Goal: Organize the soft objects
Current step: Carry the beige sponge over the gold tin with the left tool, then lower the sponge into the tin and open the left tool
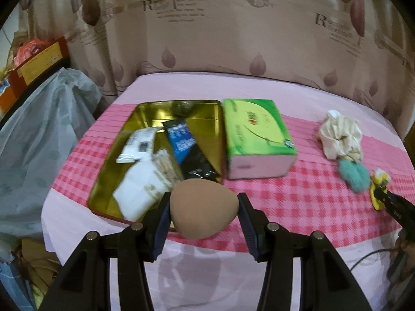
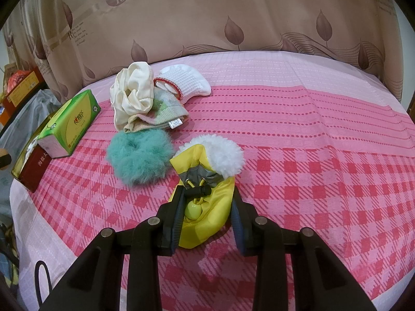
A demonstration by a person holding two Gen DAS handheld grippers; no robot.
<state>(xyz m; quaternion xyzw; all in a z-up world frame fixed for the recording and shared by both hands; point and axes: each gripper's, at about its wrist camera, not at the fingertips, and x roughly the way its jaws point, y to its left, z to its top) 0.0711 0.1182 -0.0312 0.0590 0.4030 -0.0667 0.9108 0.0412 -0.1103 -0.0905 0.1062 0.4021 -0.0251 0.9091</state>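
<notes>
Between the left fingers: a tan egg-shaped sponge (image 1: pixel 203 207), held at its two sides by the pads, blunt end toward the camera.
Left gripper (image 1: pixel 204 198): closed on the sponge, raised over the near edge of the gold tin (image 1: pixel 202 121).
Right gripper (image 2: pixel 206 197): closed on a small yellow bootie (image 2: pixel 207 215); the fingers (image 2: pixel 176 217) press its sides, and it rests on the cloth.
Bootie detail: white fleece cuff (image 2: pixel 225 158) points away from the fingers; a black cord lock and a yellow-green bead sit between the finger tips.
Teal fluffy scrunchie (image 2: pixel 138 156): just left of the bootie, touching or nearly touching its cuff.
Cream scrunchie (image 2: pixel 132 94): beyond the teal one, lying on a folded knit piece (image 2: pixel 160 115).
White knit sock (image 2: pixel 185 81): behind the knit piece, red trim at its opening.
Green tissue box (image 1: pixel 255 136): against the right wall of the tin.
Tin contents: a black and blue packet (image 1: pixel 190 150), white packets (image 1: pixel 137 178), cotton swabs; lid off.
Supporting surface: a bed under a pink checked cloth (image 2: pixel 311 181); a leaf-print curtain (image 2: pixel 233 13) hangs behind.
Beside the bed, left: a pale plastic bag (image 1: pixel 39 140).
</notes>
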